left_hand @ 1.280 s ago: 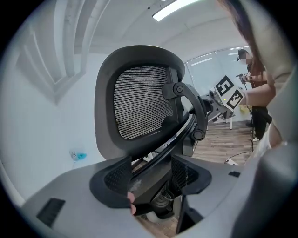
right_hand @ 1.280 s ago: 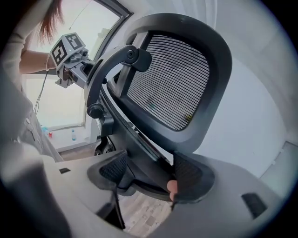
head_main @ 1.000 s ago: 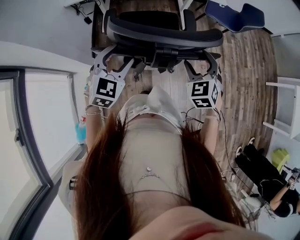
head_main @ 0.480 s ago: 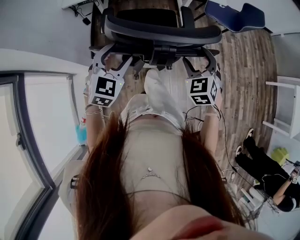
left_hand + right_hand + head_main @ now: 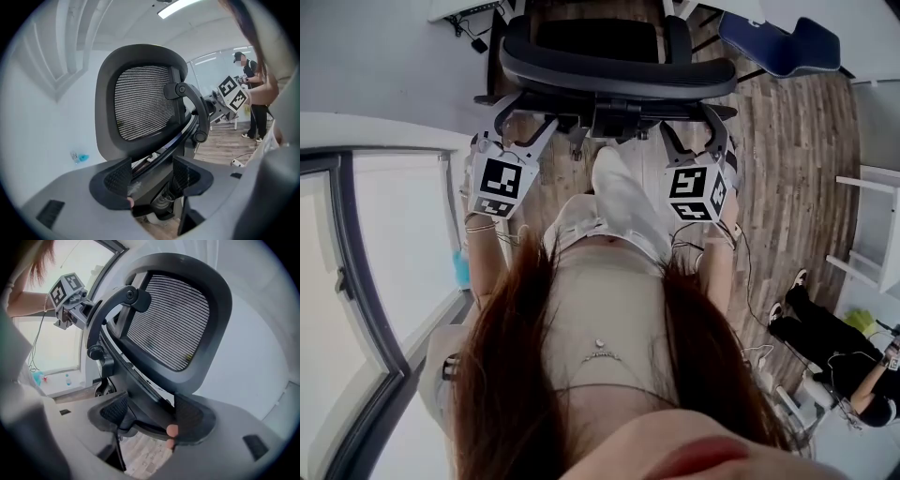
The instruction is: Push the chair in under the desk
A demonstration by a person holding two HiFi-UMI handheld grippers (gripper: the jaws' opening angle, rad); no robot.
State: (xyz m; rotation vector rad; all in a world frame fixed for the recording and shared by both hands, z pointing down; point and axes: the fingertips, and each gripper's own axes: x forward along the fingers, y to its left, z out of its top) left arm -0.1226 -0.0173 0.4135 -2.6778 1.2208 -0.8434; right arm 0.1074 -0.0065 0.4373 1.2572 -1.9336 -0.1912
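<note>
Straddling chair (image 5: 609,70) back frame, L gripper (image 5: 525,127) & R gripper (image 5: 689,131) jaws apart, wood floor (image 5: 787,141) open at right.

The head view looks steeply down past the person's torso (image 5: 600,309) onto the chair (image 5: 619,70) and floor (image 5: 787,141). The left gripper view and right gripper view sit low, close behind the chair, looking up at its backrest (image 5: 140,105) from opposite sides. All three share the chair.
</note>
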